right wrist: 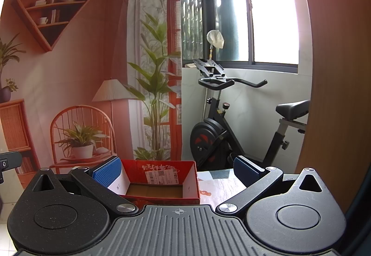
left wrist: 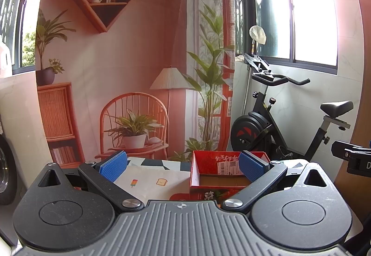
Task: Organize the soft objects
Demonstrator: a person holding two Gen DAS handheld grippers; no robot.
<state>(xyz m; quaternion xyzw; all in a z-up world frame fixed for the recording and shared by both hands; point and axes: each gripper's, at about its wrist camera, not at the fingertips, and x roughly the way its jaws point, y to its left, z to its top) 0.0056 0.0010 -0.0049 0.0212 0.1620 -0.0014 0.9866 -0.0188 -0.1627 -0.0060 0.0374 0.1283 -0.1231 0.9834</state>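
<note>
Task barely begun, judging by red cardboard box (right wrist: 160, 180) sitting empty on table (left wrist: 148, 177), no soft objects visible, left gripper (left wrist: 183, 166) and right gripper (right wrist: 177, 172) both spread apart, holding nothing.

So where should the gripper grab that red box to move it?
Probably the near side wall of the red box, coming from above. The box is open-topped, looks empty, and its walls are thin and upright, so one finger could go inside, one outside. The right gripper is open.

The box (right wrist: 162, 177) is red outside and brown inside, with a white sticker. The gripper pads (left wrist: 113, 166) are blue with tiny bumps. The tablecloth (left wrist: 148, 178) is white with little pictures. The bike (right wrist: 231, 130) is black.
</note>
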